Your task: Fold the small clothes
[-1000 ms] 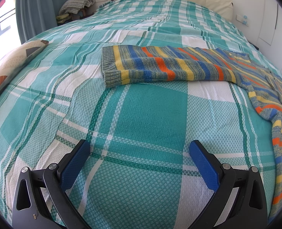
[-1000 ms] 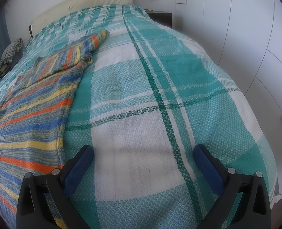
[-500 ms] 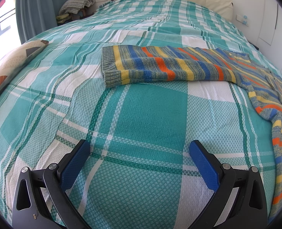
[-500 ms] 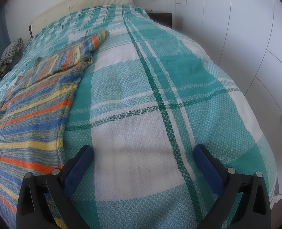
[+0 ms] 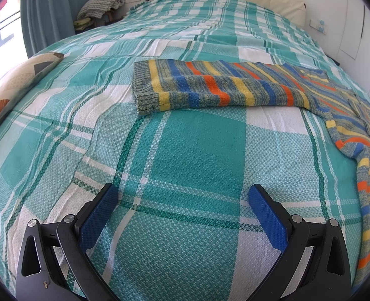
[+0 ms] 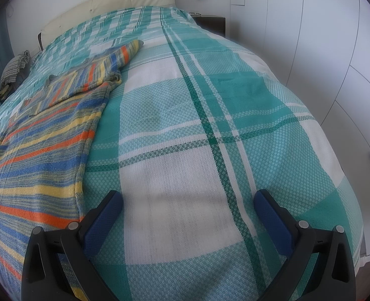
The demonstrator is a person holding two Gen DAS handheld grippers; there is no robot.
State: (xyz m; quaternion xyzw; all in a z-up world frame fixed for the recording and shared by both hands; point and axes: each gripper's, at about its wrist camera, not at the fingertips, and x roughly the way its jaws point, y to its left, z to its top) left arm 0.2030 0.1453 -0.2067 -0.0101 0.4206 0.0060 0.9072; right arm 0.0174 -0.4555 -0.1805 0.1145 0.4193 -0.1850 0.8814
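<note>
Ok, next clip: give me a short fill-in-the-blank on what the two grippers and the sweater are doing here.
1. The striped sweater lies spread on the ____.
2. The left gripper is ____, with nothing between its fingers.
3. The right gripper is also ____.
4. In the left wrist view, one sweater sleeve points toward the ____ side of the picture.

Missing words: bed; open; open; left
</note>
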